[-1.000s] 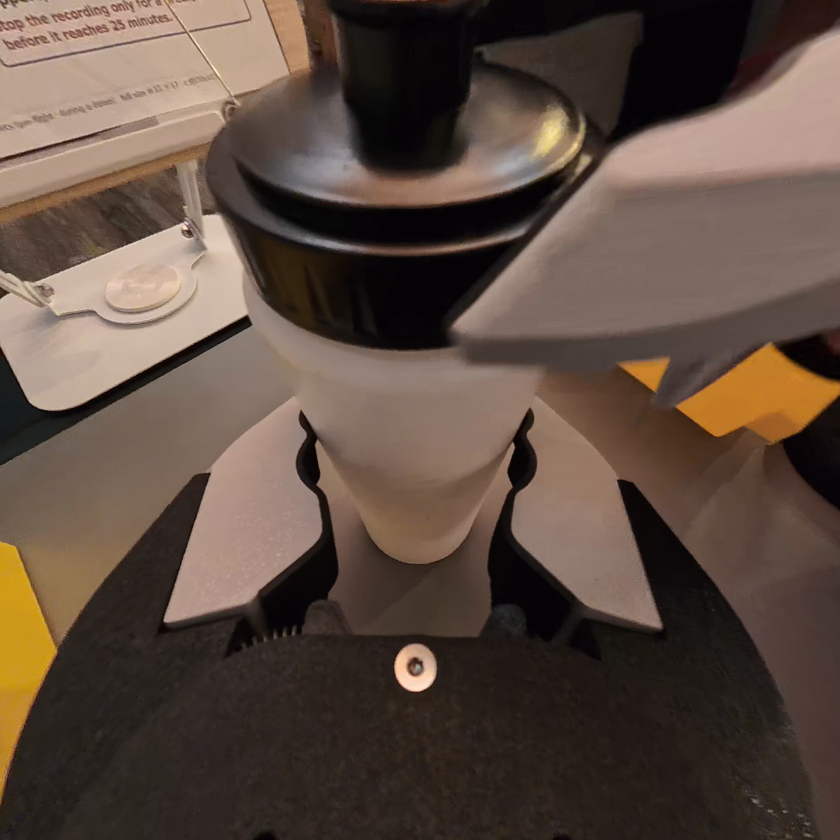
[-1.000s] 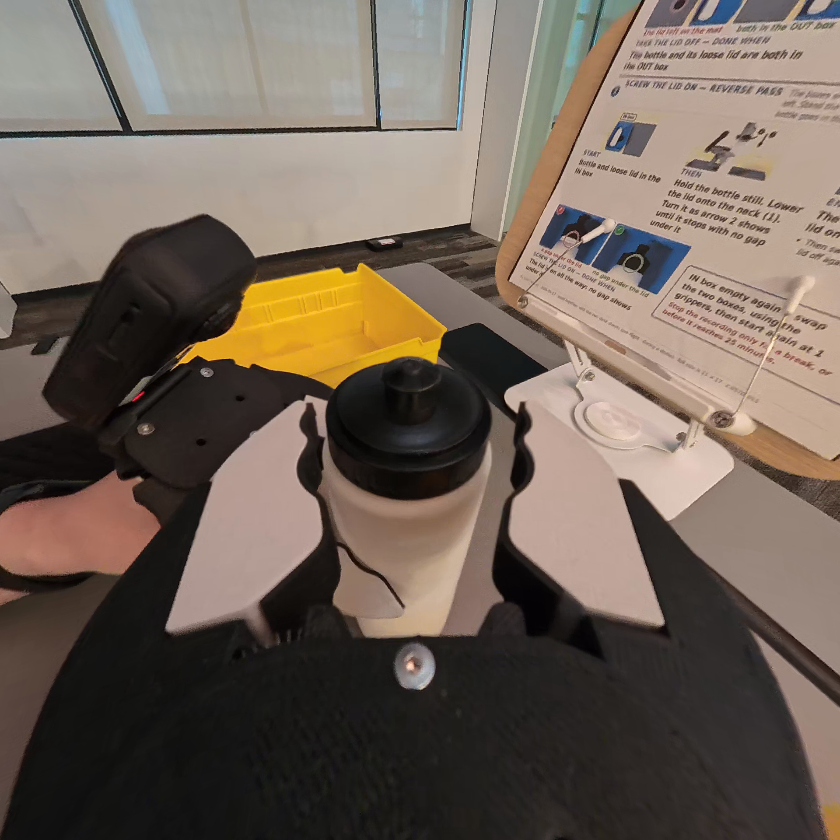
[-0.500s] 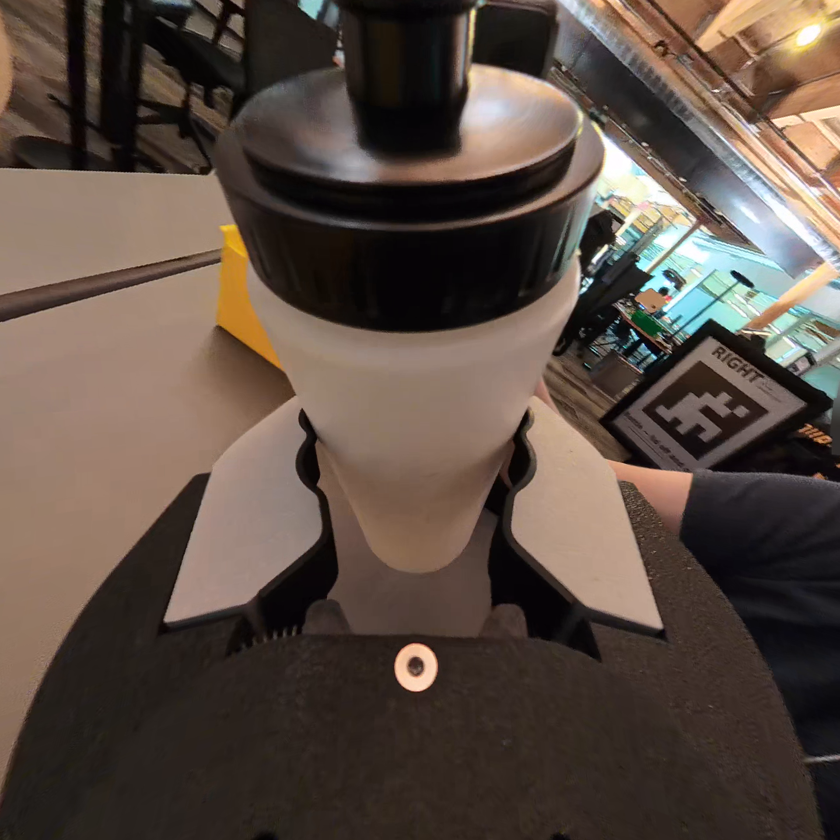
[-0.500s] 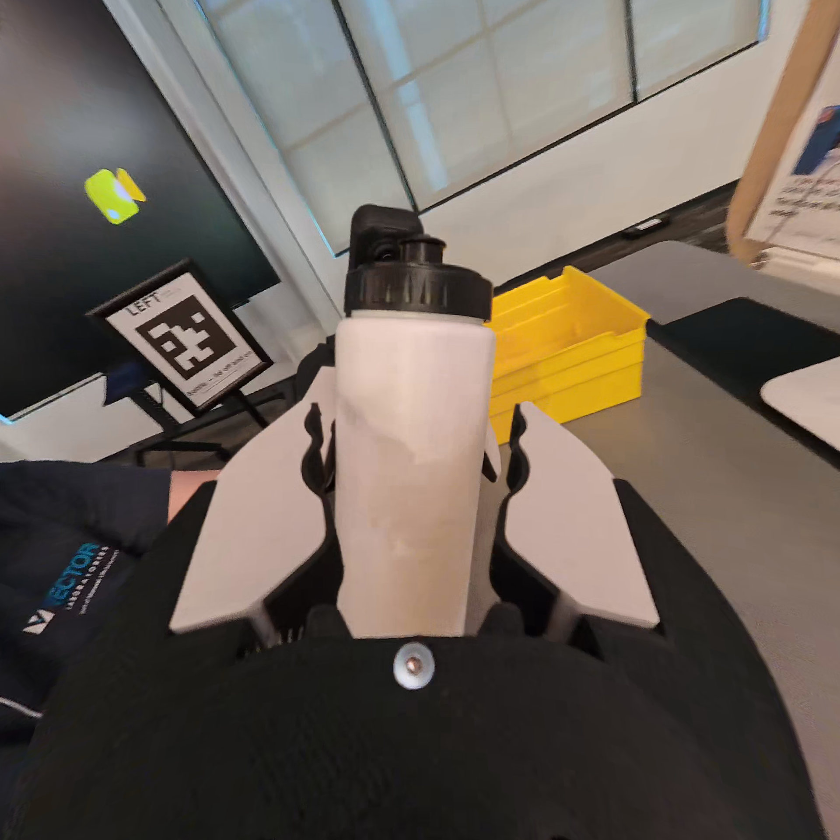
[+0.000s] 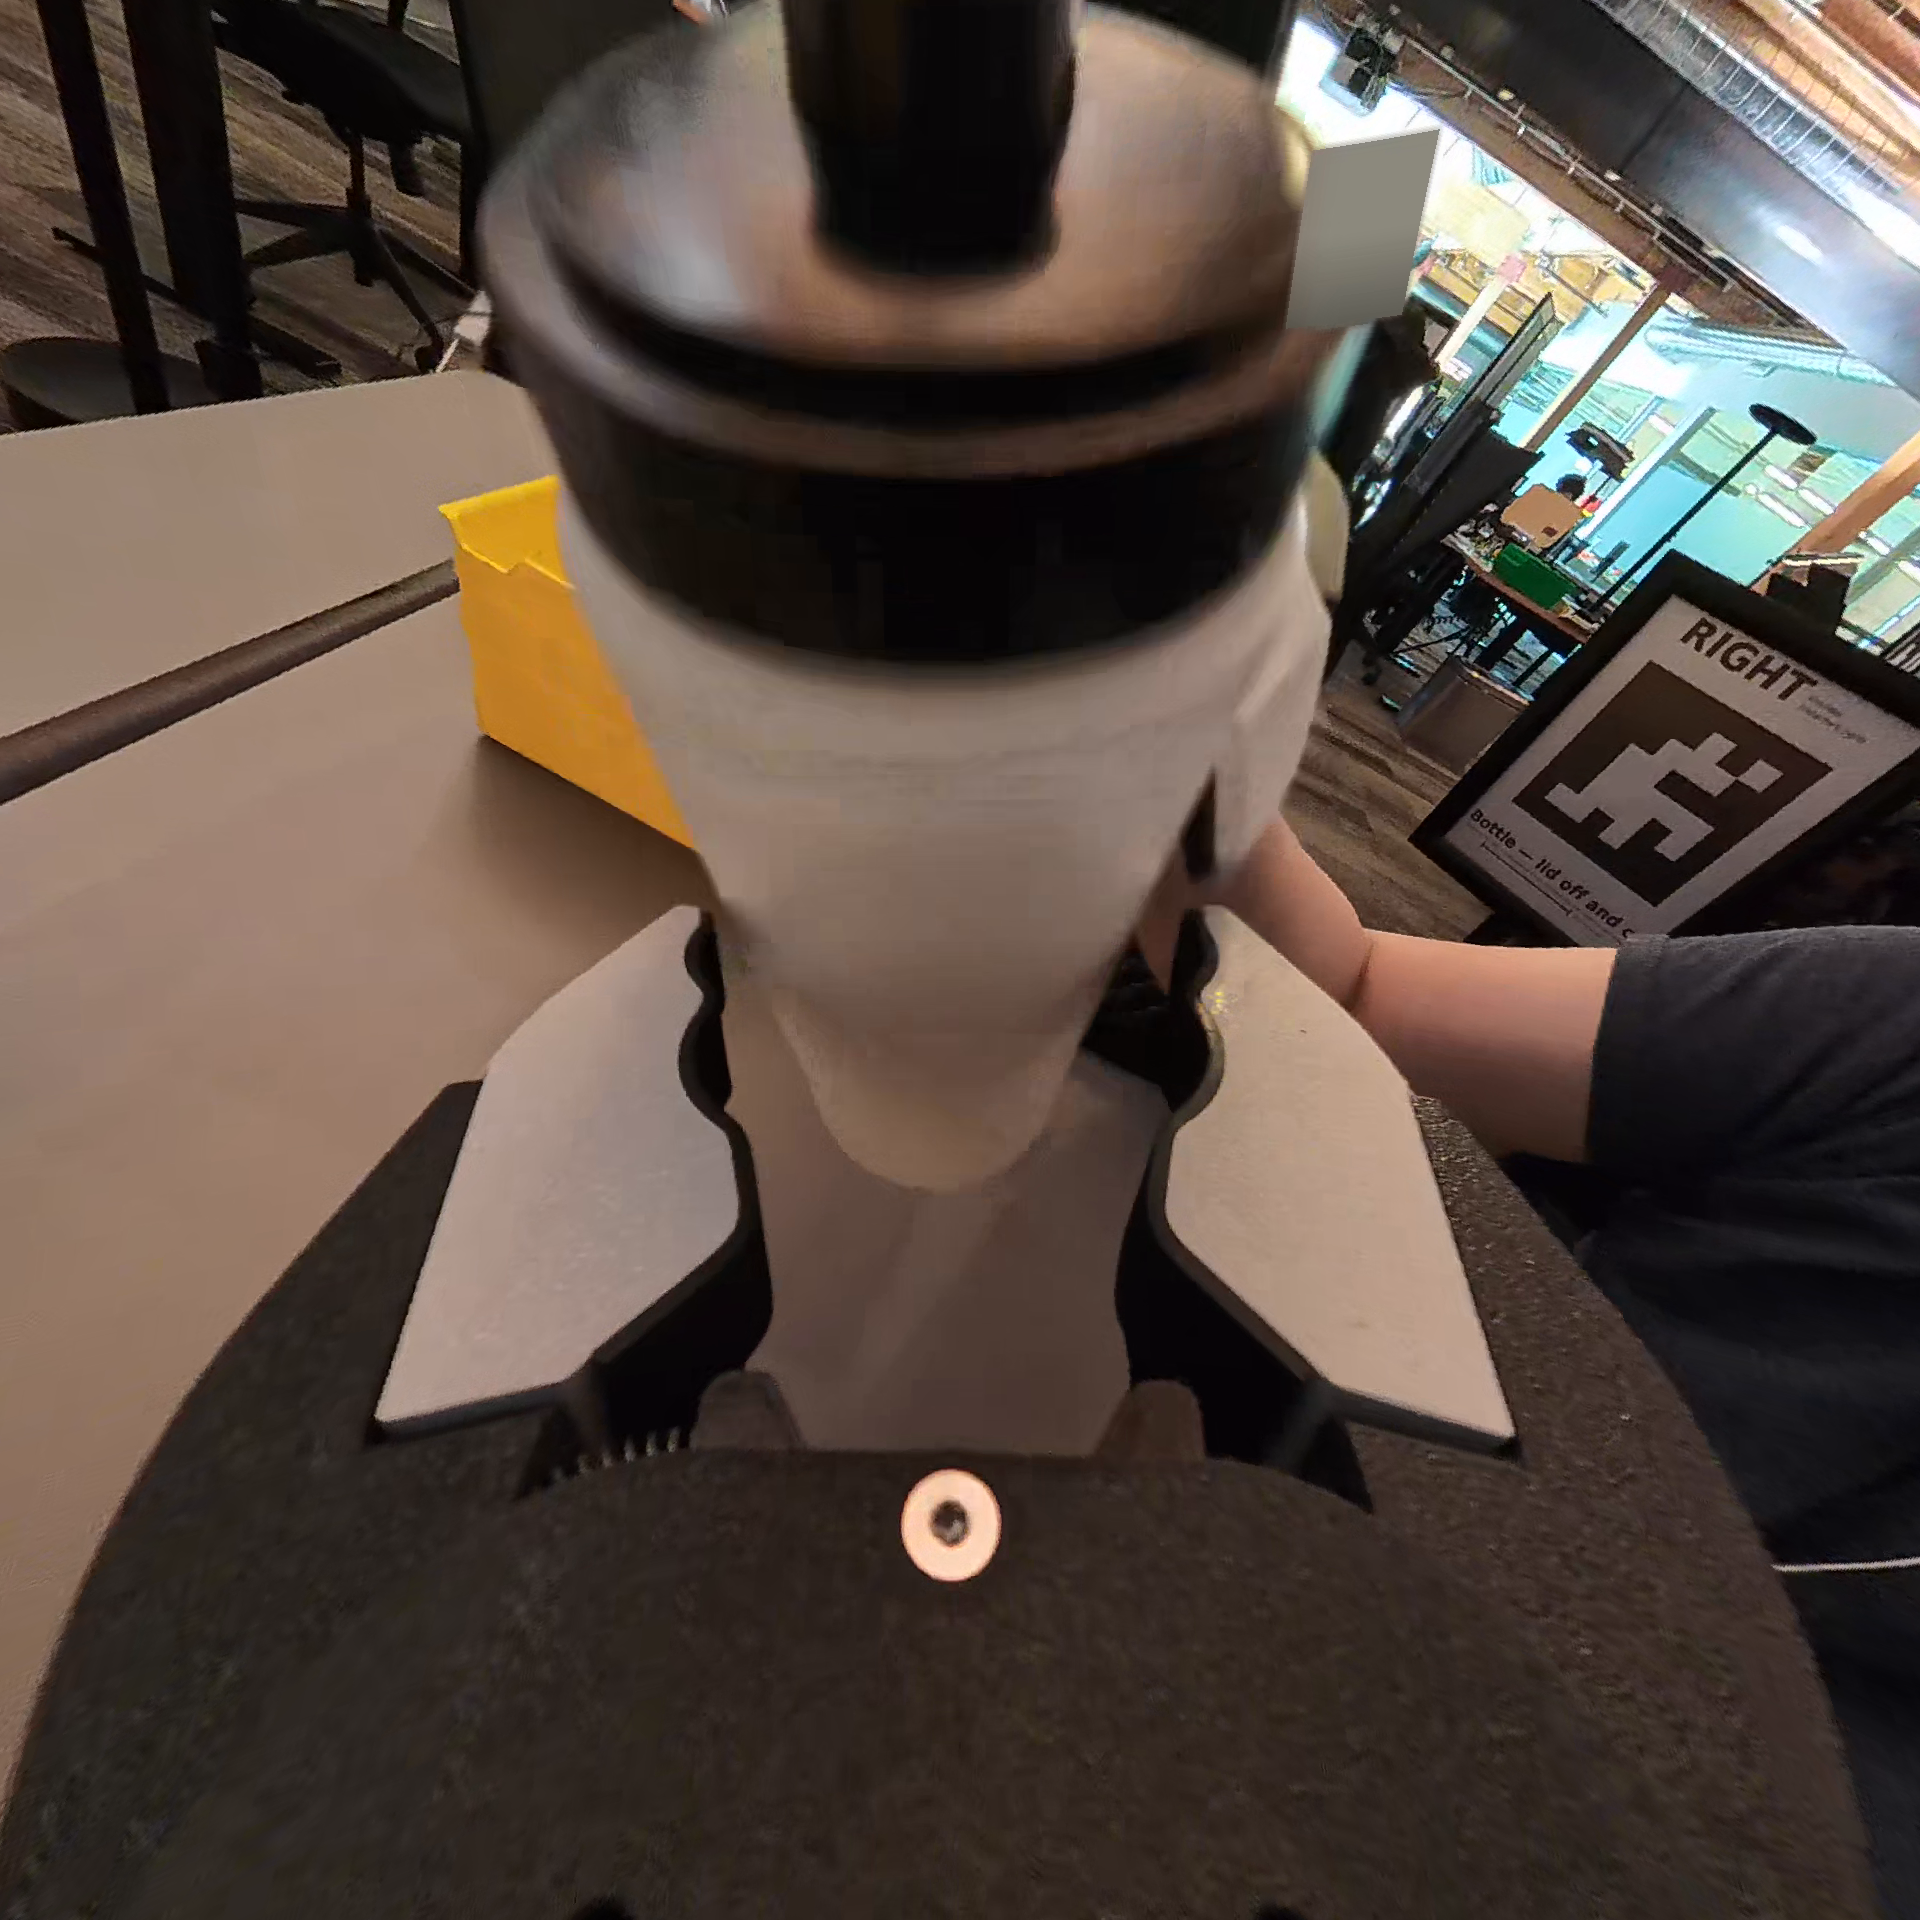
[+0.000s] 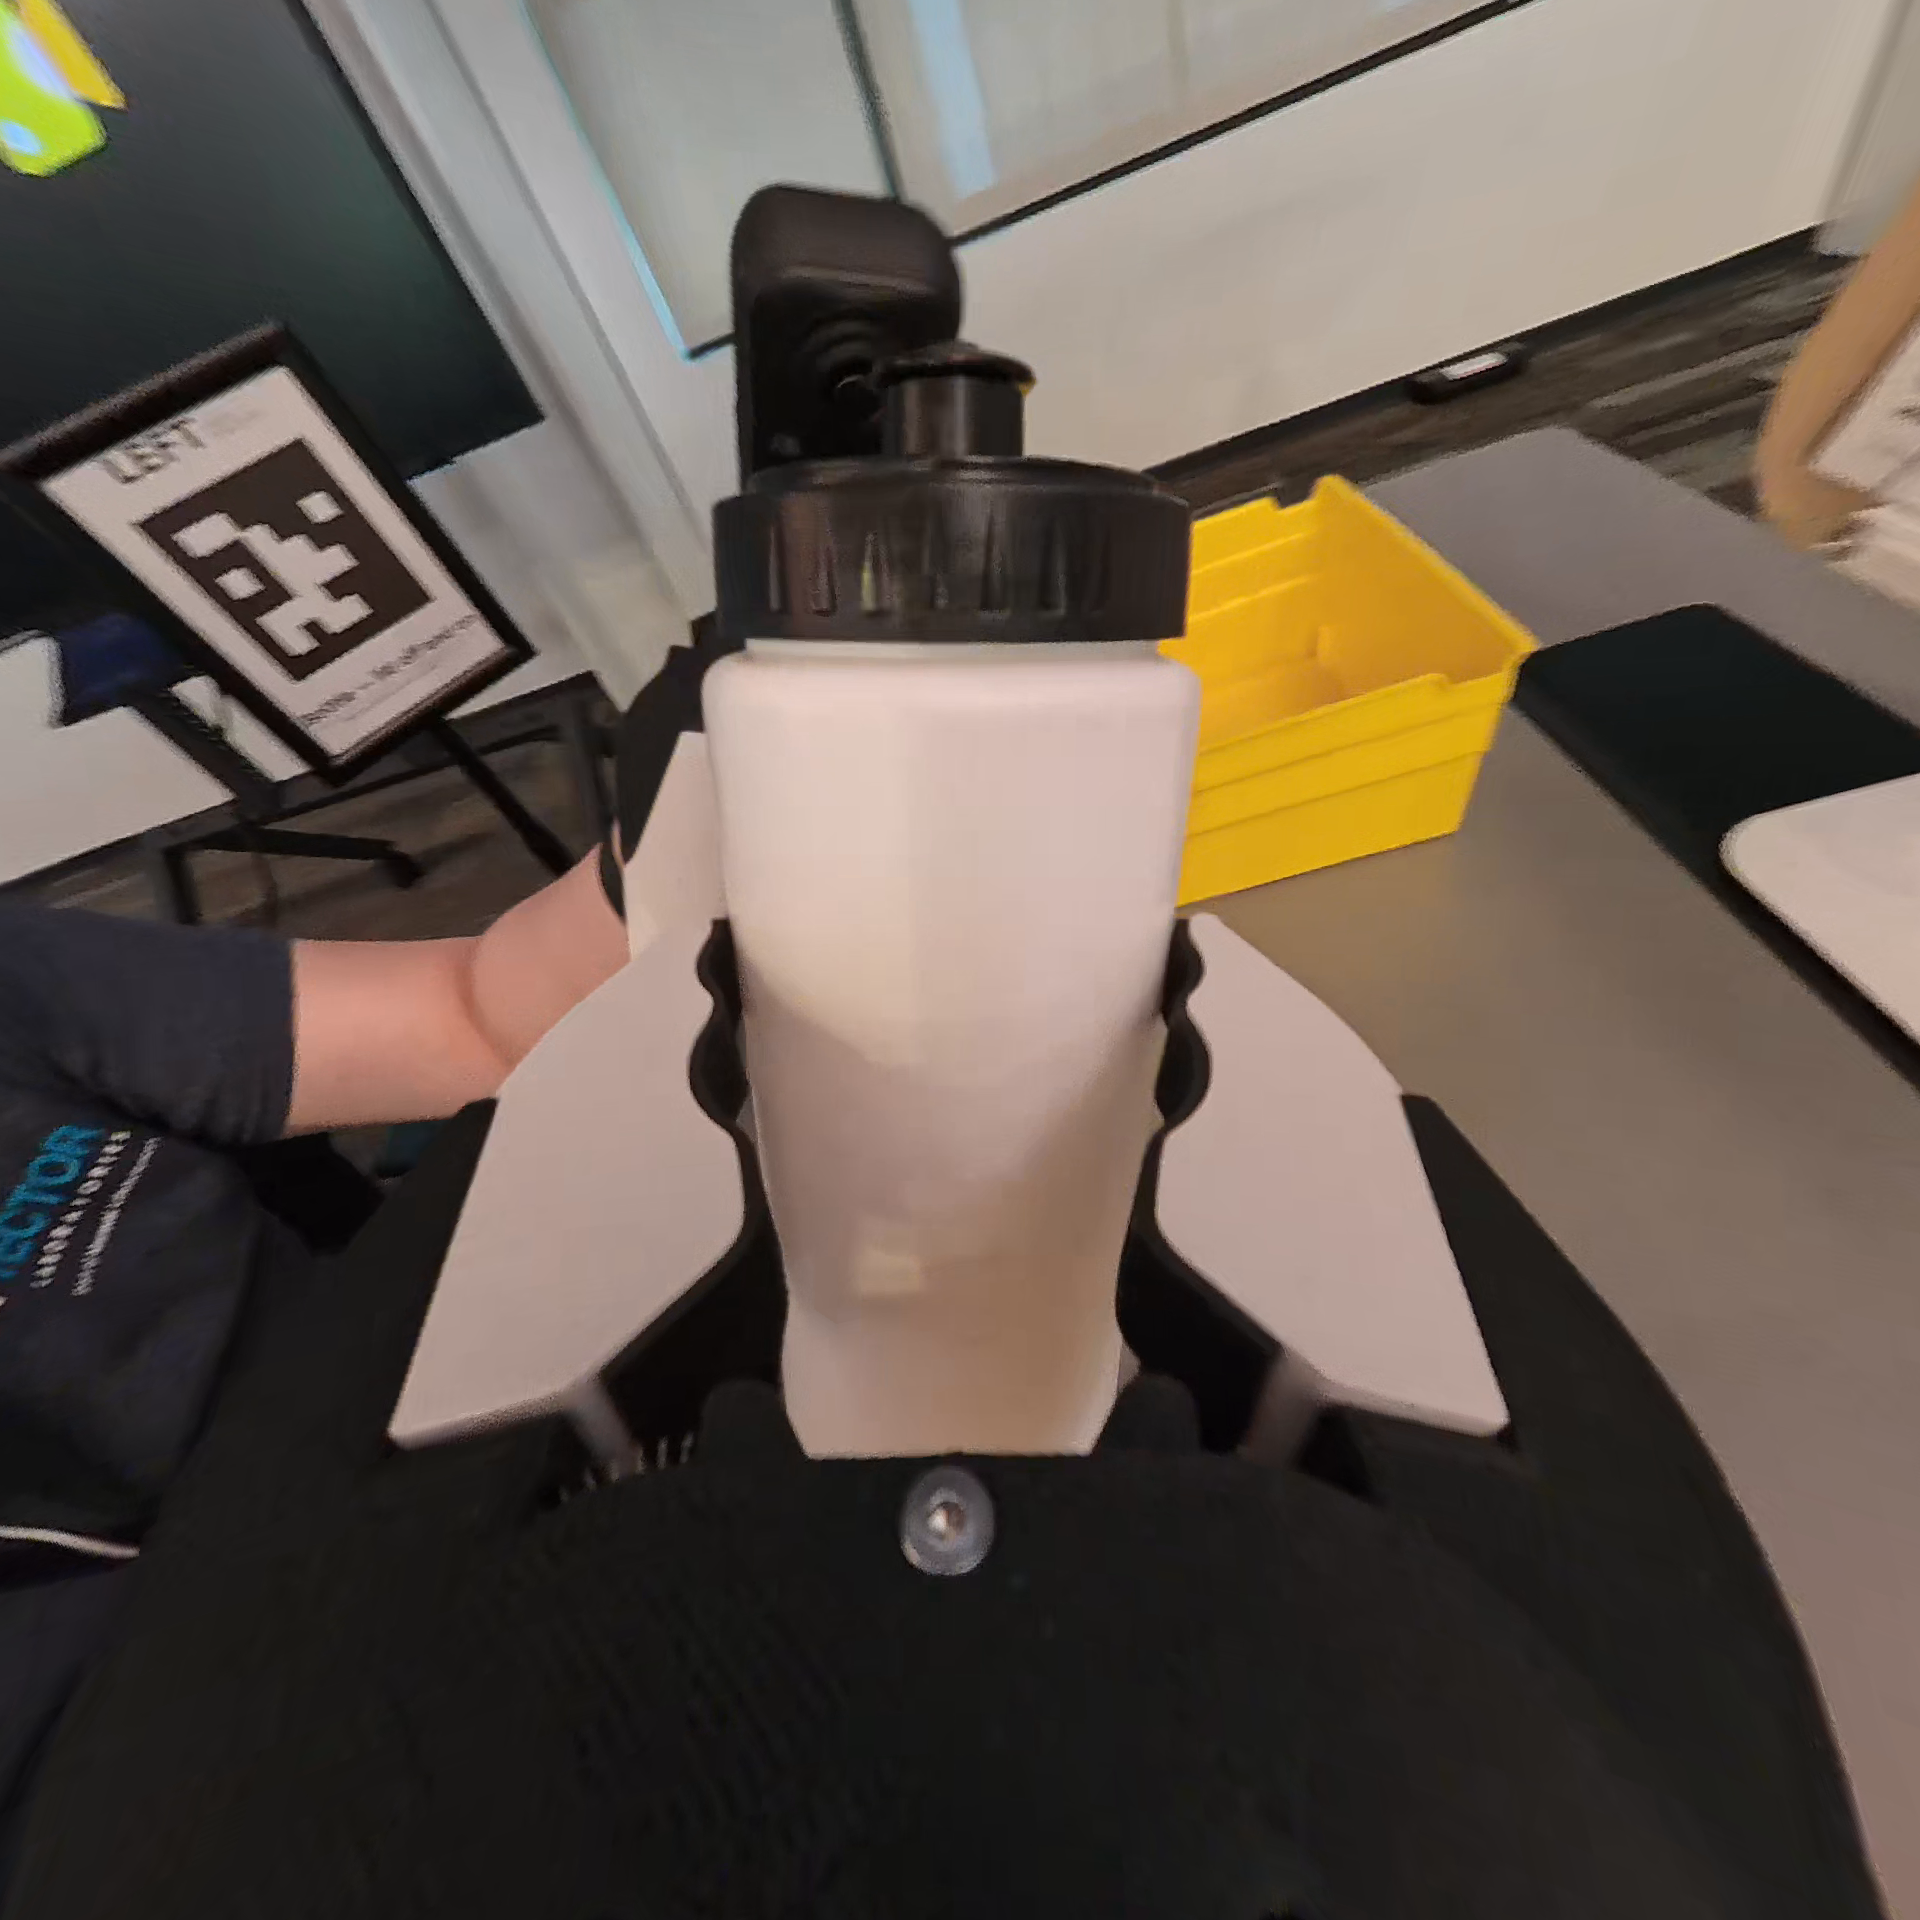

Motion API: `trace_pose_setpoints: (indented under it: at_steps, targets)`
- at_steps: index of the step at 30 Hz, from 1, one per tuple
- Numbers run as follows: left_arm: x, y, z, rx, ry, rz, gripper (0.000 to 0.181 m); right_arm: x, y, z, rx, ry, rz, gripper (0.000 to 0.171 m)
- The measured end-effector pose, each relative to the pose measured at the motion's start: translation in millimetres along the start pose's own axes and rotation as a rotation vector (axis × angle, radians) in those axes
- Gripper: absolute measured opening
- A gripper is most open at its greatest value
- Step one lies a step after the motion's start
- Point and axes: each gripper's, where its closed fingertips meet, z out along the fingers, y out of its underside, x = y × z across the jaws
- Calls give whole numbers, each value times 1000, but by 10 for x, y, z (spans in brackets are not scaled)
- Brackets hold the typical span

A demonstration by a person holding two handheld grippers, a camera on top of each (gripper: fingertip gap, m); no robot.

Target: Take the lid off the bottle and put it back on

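Grey table (image 6: pixel 1558 1060) with yellow bin (image 6: pixel 1340 727) — bottle (image 6: pixel 951 935), lid (image 6: pixel 951 556) on, pinched by both the left gripper (image 5: pixel 951 997) and the right gripper (image 6: pixel 951 997).

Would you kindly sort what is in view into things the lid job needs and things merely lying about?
Part of the job:
- white bottle
- black lid, screwed on
- left gripper, around the bottle
- right gripper, around the bottle

Just lying about:
- yellow bin
- framed marker sign
- grey table
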Motion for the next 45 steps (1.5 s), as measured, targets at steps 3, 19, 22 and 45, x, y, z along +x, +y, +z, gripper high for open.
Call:
trace_pose_setpoints:
  at_steps: [3, 19, 22, 45]
  targets:
    - [24, -48, -85, 4, -23, 20, 84, 21, -232, -410, 62, 95, 18, 79]
    - [148, 49, -139, -132, -86, 59, 72, 1496, 1447, -2638, -356, 956, 686, 80]
    - [125, -11, -220, -104, -106, 60, 71, 1590, 1705, -2529, -469, 940, 741, 80]
    - [-879, 150, -3652, 222, -1298, -199, 71, 1188, 1655, -3616, -402, 1255, 756, 65]
